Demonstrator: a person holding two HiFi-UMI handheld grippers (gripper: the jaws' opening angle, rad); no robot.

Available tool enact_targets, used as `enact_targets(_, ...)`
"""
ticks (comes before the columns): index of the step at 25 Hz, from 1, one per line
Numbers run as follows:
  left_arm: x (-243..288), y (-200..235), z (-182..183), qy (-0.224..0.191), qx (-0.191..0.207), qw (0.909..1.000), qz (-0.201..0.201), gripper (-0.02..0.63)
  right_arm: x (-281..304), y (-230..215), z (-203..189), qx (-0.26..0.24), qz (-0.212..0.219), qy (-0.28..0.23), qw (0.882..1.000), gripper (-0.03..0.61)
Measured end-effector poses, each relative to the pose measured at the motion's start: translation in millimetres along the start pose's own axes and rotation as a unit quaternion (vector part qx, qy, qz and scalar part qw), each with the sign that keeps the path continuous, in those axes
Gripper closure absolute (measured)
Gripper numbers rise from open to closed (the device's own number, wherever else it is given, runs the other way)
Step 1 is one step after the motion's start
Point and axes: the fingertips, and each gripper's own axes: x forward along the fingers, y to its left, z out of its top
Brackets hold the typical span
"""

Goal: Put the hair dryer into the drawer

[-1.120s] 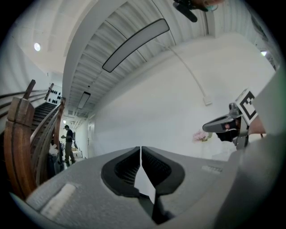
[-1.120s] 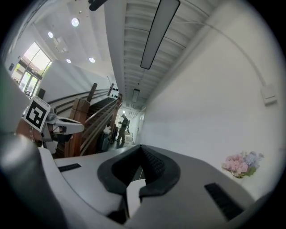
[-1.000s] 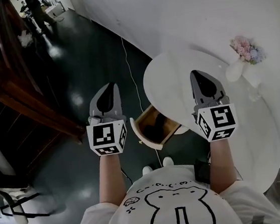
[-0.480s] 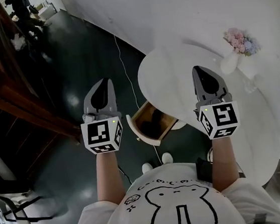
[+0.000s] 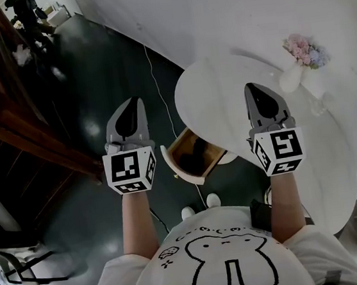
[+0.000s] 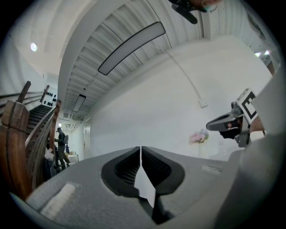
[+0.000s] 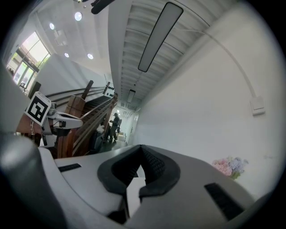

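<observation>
The drawer point(image 5: 179, 169) sits just below the centre of the head view, pulled open, tilted diagonally in the frame. It has a white front panel and a brown wooden interior. Inside lies the hair dryer point(image 5: 198, 151), a dark shape in shadow towards the drawer's back; its details cannot be made out.

drawer point(image 5: 180, 147) half under table point(image 5: 223, 88), dark shape point(image 5: 198, 153) inside too dim to name
</observation>
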Motion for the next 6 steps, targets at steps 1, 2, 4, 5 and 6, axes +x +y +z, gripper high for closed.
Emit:
enact_targets(1,0.4,-0.2,0.2,0.0,0.0,1.0,-0.001,0.592,0.3,0.1,0.3,0.0,0.0,0.0,1.0,0.58)
enact_targets(2,0.7,-0.6,0.3,0.0,0.0,1.0,-0.002,0.592,0.4,0.2,0.5,-0.001,0.0,0.0,1.0,0.58)
enact_targets(4,0.9,-1.9,0.1,0.0,0.0,1.0,-0.003,0.592,0.1,0.0,0.6,-0.002,-0.001,0.0,1.0,0.58)
enact_targets(5,0.9,-2.7,-0.1,0.0,0.0,1.0,-0.004,0.592,-0.1,-0.2,0.4,-0.002,-0.001,-0.001,1.0,0.58)
enact_targets(6,0.9,-3.5,-0.4,0.0,0.001,1.0,-0.005,0.592,-0.4,-0.4,0.2,-0.002,-0.001,-0.001,1.0,0.58)
